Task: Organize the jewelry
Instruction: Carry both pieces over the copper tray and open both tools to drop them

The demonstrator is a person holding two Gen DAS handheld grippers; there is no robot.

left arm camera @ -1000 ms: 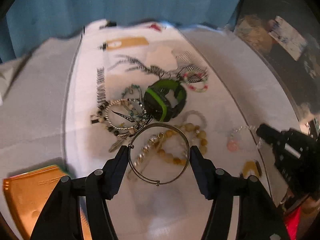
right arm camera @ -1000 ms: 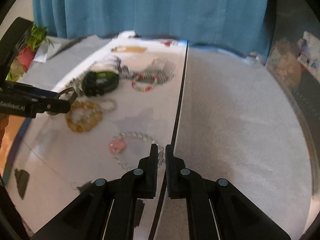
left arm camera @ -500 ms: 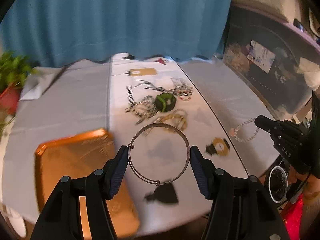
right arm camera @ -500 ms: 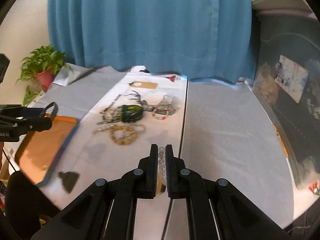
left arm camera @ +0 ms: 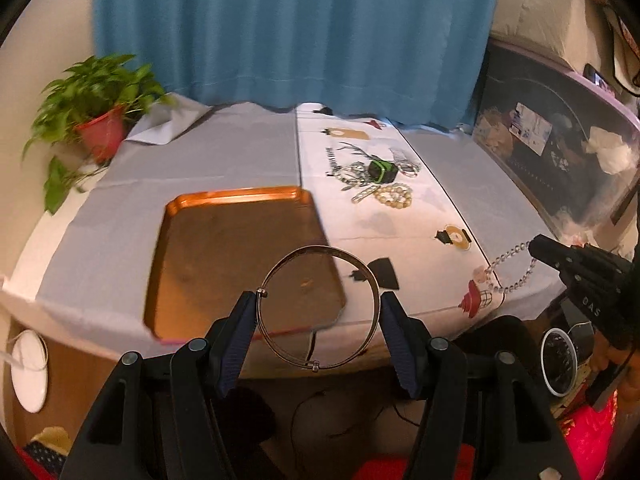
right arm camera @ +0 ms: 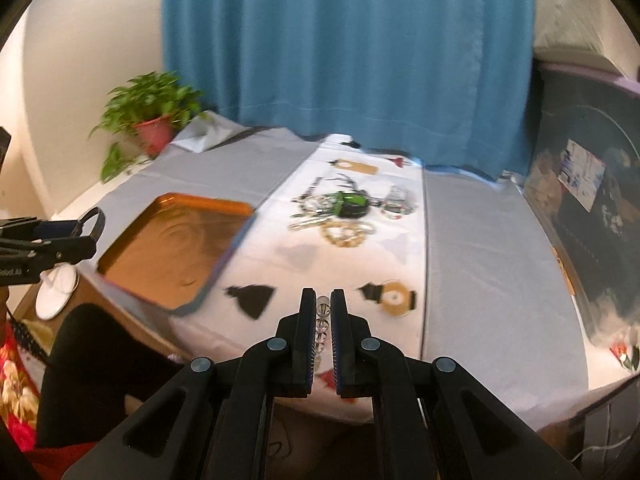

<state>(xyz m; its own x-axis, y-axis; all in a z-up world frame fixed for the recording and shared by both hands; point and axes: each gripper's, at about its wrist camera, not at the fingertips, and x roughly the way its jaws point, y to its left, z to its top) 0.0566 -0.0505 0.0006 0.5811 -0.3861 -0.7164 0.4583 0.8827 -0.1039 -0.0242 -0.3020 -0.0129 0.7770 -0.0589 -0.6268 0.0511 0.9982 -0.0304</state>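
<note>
- Bangle [left arm camera: 318, 307], thin grey metal wire with a small bead clasp, sits clamped across its width between my left gripper's [left arm camera: 318, 312] two ribbed pads, held in the air above the tray's near right corner.
- My right gripper [right arm camera: 324, 312] is pinched nearly closed on a clear crystal-bead bracelet [left arm camera: 510, 270]; in the left view it hangs as a slack loop off the table's near right edge, with a pale pink charm at its low end.
- I judge the step in hand to be carrying both pieces to the copper tray [left arm camera: 236, 196], a shallow rounded rectangle with a glossy raised rim, lying empty at the near left of the table [left arm camera: 224, 156].
- To do it well I'd bring the bangle low and level over the tray's middle before easing the fingers apart, since a stiff hoop dropped from height will likely bounce or roll off slick metal.
- I'd lower the beaded loop charm first so it pools rather than whips, and land it apart from the bangle so they don't tangle.
- The remaining pile [right arm camera: 340, 216] lies on the white printed runner toward the far edge: a green and black band, chunky amber beads, and silvery chains, all tangled close together.
</note>
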